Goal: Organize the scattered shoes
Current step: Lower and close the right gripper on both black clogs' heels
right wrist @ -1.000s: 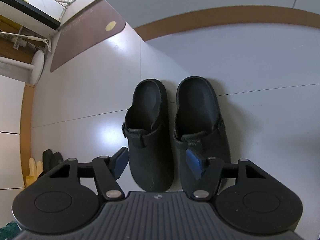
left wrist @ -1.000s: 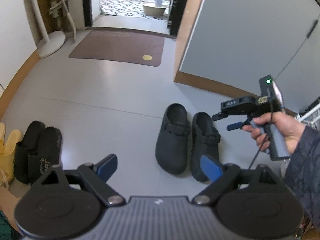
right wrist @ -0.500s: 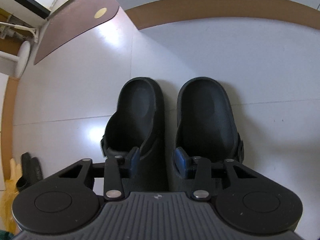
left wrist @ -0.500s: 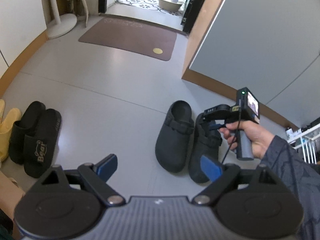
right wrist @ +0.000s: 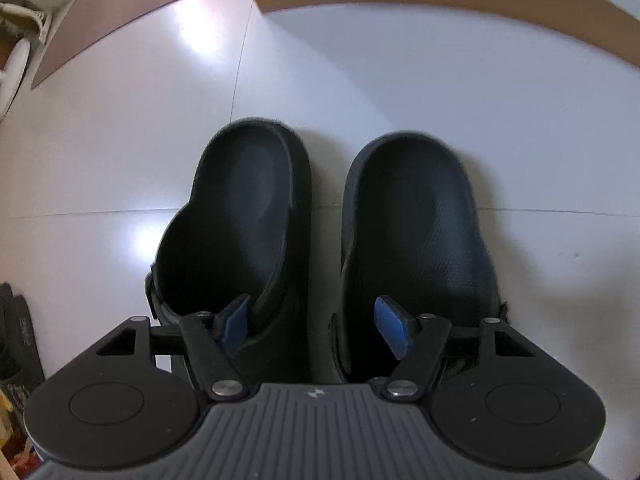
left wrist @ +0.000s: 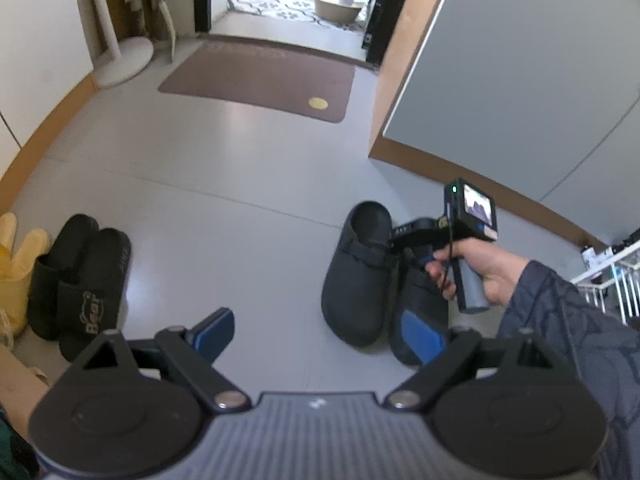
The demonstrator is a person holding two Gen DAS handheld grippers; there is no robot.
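The pair of black rubber clogs (right wrist: 320, 248) stands side by side on the pale grey floor (left wrist: 240, 168), close to the brown skirting of a grey wall panel, open heel ends towards that skirting. I note the left clog (right wrist: 236, 232) and the right clog (right wrist: 416, 232) sit just beside each other with a narrow gap.

I hold the right gripper (right wrist: 316, 322) directly above them, pointing steeply down. Its fingers have just been opening and stand apart: one blue pad (right wrist: 234, 322) sits inside the left clog, the other inside the right clog, so the two adjoining inner walls lie between them. I see no pad pressing on either wall.

The left gripper (left wrist: 316, 334) hangs over bare floor, fingers wide apart, nothing between them. From its view my right hand (left wrist: 480, 268) grips the other tool's handle over the clogs.

A pair of black slide sandals (left wrist: 76, 276) lies well apart at the left, beside yellow slippers (left wrist: 16, 248). A brown doormat (left wrist: 260, 80) lies farther off.
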